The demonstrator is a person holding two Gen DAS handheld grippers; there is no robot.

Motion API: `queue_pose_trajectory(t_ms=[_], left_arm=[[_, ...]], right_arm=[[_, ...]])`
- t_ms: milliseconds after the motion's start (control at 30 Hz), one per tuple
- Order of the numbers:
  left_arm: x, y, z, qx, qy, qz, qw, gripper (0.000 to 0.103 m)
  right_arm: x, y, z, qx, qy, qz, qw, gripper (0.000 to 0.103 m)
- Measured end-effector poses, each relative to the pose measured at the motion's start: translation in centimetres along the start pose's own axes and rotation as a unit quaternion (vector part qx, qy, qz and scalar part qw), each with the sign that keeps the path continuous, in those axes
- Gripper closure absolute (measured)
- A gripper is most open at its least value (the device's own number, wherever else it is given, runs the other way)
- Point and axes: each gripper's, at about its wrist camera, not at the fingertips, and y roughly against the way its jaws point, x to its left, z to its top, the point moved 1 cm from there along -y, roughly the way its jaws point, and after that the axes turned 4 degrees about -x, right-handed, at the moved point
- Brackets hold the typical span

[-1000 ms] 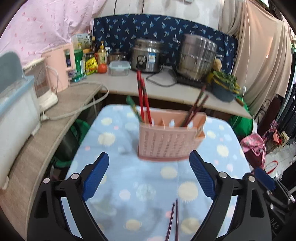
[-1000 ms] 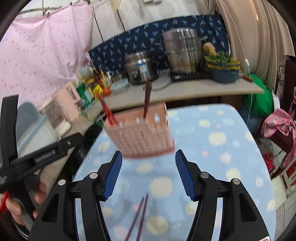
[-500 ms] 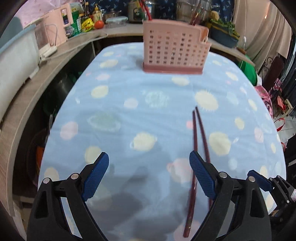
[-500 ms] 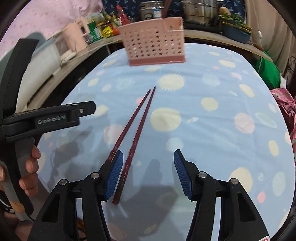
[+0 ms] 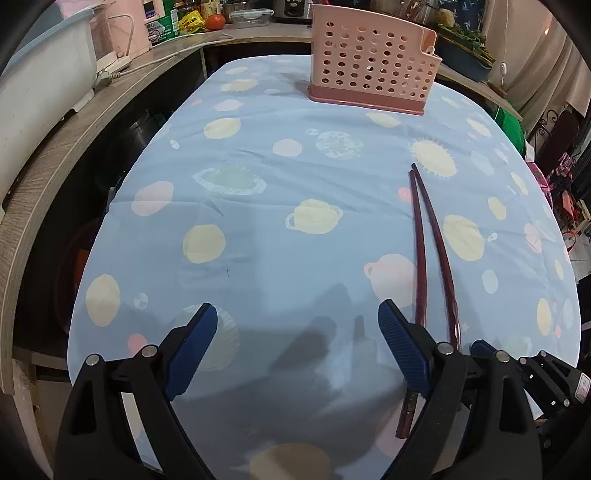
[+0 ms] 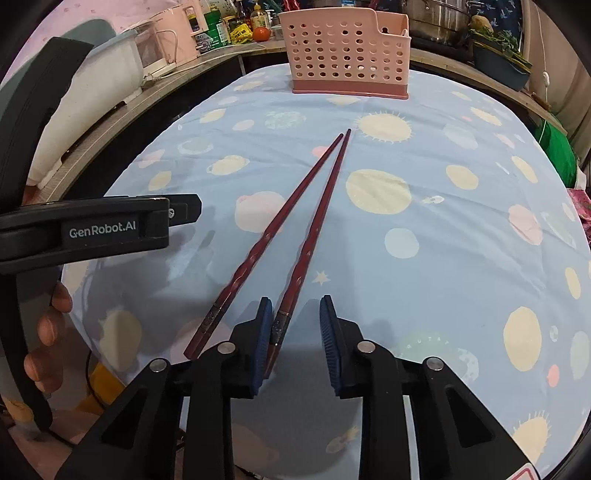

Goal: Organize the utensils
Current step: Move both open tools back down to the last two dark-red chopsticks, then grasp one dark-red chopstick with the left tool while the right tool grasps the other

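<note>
Two dark red chopsticks [image 6: 314, 206] lie side by side on the blue patterned tablecloth [image 6: 461, 236], tips toward a pink perforated utensil basket [image 6: 347, 55] at the far end. They also show in the left wrist view [image 5: 428, 236], right of the basket [image 5: 373, 70]. My right gripper [image 6: 295, 328] is low over their near ends, partly closed. The right chopstick's end lies between its fingers, against the left pad [image 6: 263, 343]. My left gripper [image 5: 295, 343] is wide open and empty, left of the chopsticks.
A wooden counter [image 5: 62, 147] curves along the left and back, with a pink appliance [image 5: 122, 33], bottles, a tomato [image 5: 215, 21] and pots. A blue planter [image 6: 498, 62] stands at the back right. The table edge is close below both grippers.
Both grippers have tilted down and dropped toward the table's near end. The right gripper has narrowed and now has the right chopstick's end between its fingers.
</note>
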Motion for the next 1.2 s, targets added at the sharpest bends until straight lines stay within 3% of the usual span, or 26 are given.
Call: queue_pose_trajectory(t_ms=[133, 233, 467, 867, 967, 1100, 1200], left_arm=[[0.1, -0.1, -0.3, 0.006, 0.002, -0.002, 1.0, 0.018], [-0.3, -0.1, -0.6, 0.013, -0.001, -0.009, 0.9999, 0.018], [-2.4, 0.2, -2.0, 0.03, -0.034, -0.037, 0.9983, 0.018], [-4.4, -0.3, -4.1, 0.065, -0.063, -0.063, 0.9939, 0.021], [-4.5, -0.1, -4.2, 0.062, -0.065, -0.061, 0.9941, 0.028], [-4.8, 0.3, -4.3, 0.056, -0.073, -0.062, 0.9938, 0.05], [-5.0, 0.6, -4.6, 0.055, -0.08, -0.067, 0.9929, 0.058]], right_arm=[[-0.5, -0.1, 0.1, -0.004, -0.007, -0.009, 1.0, 0.094], [-1.3, 0.0, 0.1, -0.009, -0.023, -0.015, 1.0, 0.096], [-4.2, 0.3, 0.1, -0.019, -0.081, -0.024, 0.996, 0.096], [-4.6, 0.5, -0.2, -0.019, -0.089, -0.026, 0.996, 0.096], [-4.7, 0.5, -0.3, -0.019, -0.089, -0.026, 0.996, 0.096], [-4.7, 0.5, -0.3, -0.018, -0.088, -0.027, 0.996, 0.096], [-4.7, 0.5, -0.3, -0.019, -0.088, -0.027, 0.996, 0.096]])
